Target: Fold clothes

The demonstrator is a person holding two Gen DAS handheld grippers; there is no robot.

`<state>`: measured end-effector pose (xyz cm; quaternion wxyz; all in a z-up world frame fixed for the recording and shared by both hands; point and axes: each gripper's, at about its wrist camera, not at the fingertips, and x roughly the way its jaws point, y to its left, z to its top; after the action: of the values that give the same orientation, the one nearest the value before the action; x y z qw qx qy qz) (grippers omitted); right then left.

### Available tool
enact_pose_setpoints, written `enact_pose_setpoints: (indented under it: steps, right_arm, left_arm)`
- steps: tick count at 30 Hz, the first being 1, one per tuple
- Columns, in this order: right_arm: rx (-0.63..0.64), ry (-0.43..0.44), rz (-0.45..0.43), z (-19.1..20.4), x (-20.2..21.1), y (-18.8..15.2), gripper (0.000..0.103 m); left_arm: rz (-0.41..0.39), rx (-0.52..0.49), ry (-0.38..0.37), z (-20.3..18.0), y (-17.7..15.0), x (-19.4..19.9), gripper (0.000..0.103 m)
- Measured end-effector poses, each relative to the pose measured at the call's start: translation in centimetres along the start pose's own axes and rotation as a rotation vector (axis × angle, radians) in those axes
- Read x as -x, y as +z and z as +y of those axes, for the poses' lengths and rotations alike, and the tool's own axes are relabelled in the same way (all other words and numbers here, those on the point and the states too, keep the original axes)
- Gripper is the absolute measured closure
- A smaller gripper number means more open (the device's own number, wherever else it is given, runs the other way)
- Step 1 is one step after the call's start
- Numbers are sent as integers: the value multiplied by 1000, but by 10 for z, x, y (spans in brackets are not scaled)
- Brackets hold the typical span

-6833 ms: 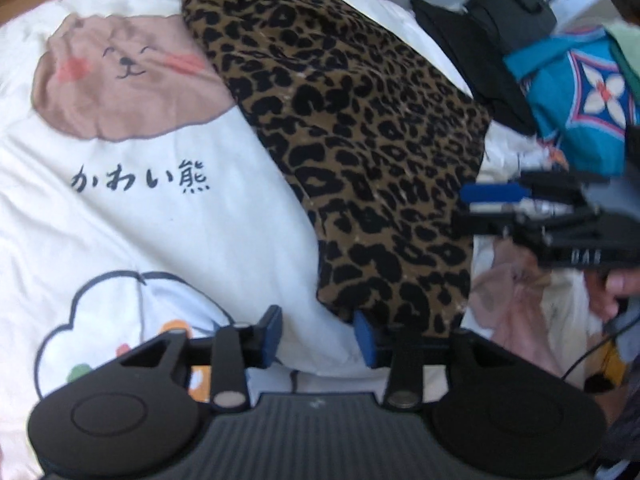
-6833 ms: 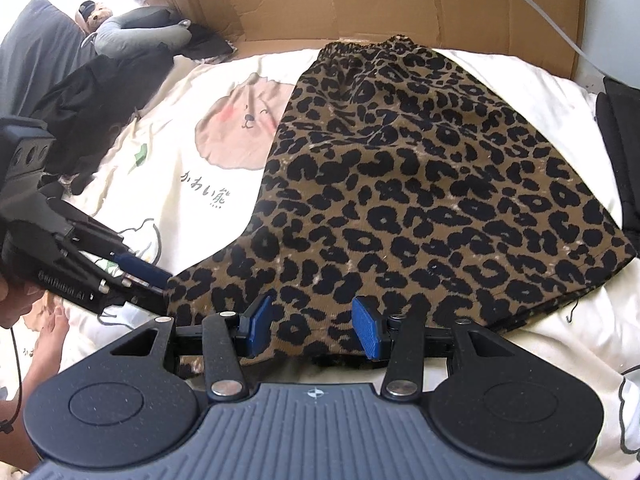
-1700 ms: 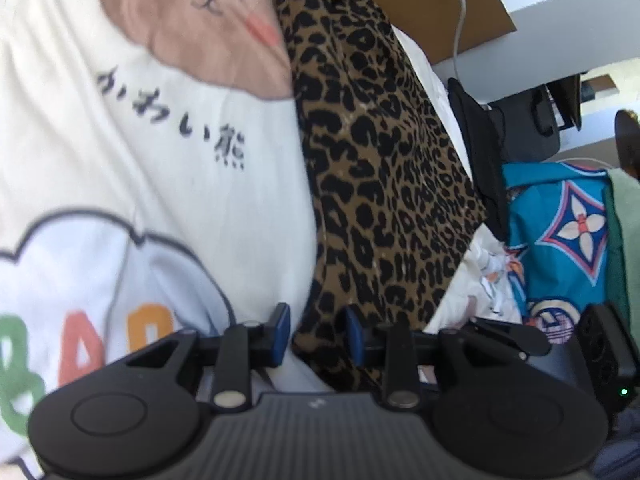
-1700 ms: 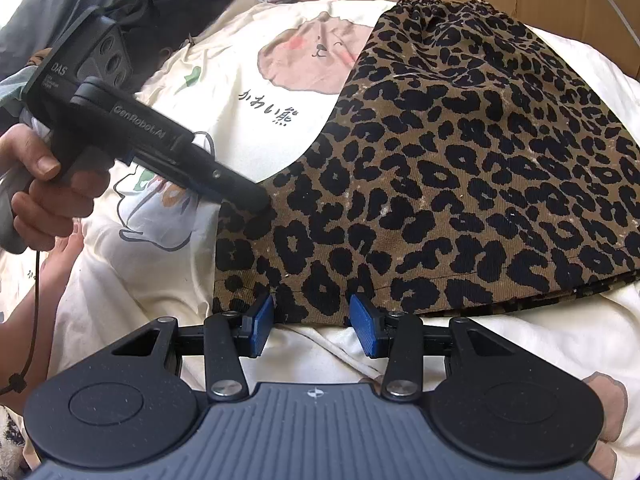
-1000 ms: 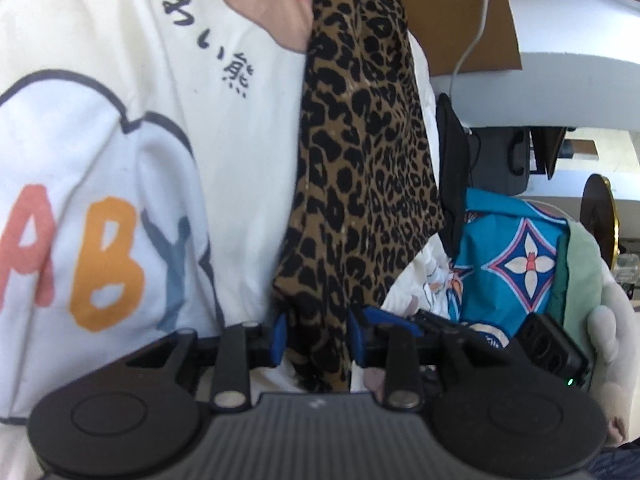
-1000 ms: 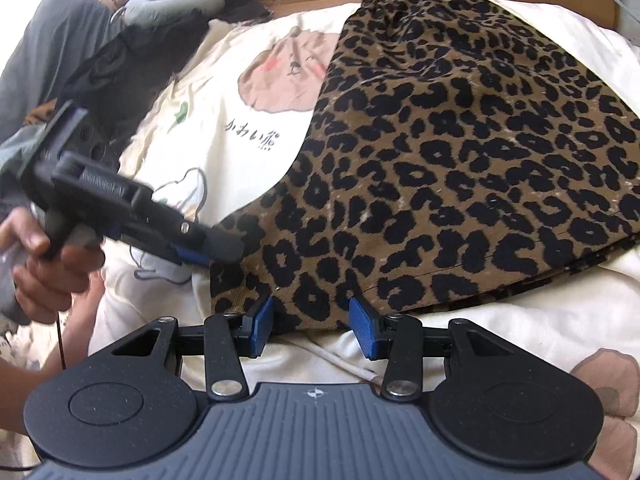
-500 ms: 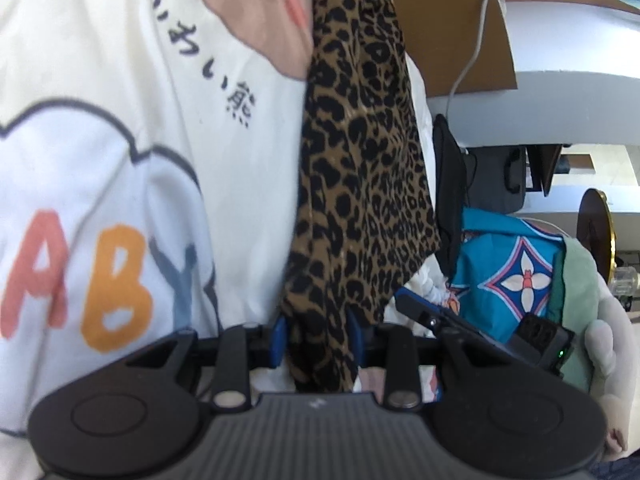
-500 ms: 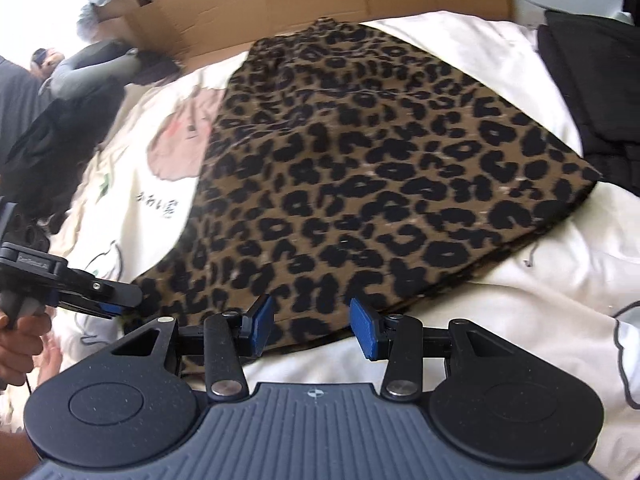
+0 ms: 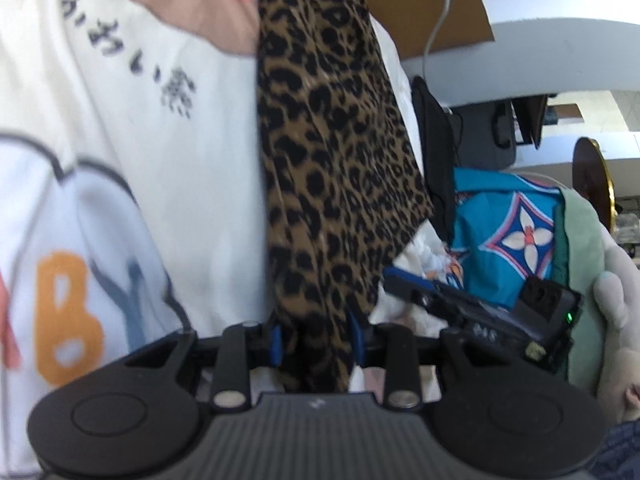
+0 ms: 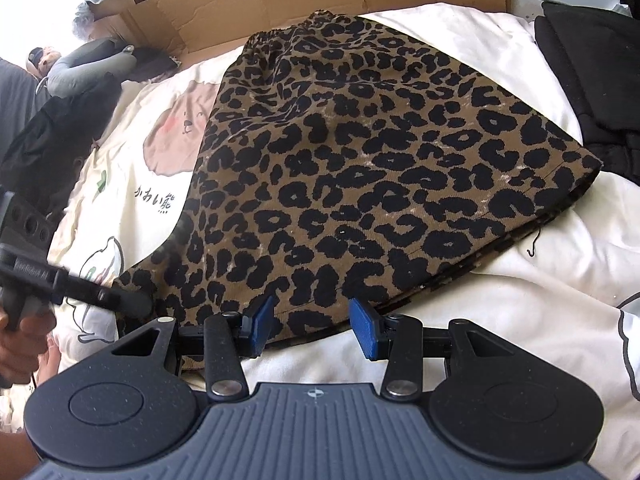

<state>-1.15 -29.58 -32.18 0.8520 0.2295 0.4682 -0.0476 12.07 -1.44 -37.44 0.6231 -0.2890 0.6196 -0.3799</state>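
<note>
The left gripper has newly clamped, seemingly, the leopard skirt hem corner; right gripper gapes ahead.

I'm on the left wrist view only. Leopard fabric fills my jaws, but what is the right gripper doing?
Observer: The right gripper is open over the hem of the leopard skirt, with nothing pinched.
Operator: Which corner do I have?
Observer: The left gripper is at the hem's left corner; the corner nearest the black clothing lies flat.
Operator: And the waistband?
Observer: It lies at the far end, by the cardboard.
</note>
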Motion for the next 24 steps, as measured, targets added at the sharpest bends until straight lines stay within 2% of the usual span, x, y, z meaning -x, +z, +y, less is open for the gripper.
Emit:
enact_pose_setpoints:
  steps: [6, 14, 16, 18, 24]
  right_arm:
    - [-4, -1, -8, -2, 2, 2, 53]
    - [-62, 5, -32, -12, 8, 6, 53]
    - [-76, -2, -43, -15, 10, 8, 53]
    - [-93, -13, -55, -20, 12, 9, 53]
    - [-185, -74, -103, -48, 22, 13, 53]
  left_arm:
    - [35, 71, -37, 3, -19, -6, 70]
    - [0, 221, -87, 21, -23, -5, 71]
    - [7, 229, -75, 23, -24, -6, 78]
    - [13, 239, -63, 25, -25, -8, 91]
    - [2, 219, -16, 20, -26, -4, 95]
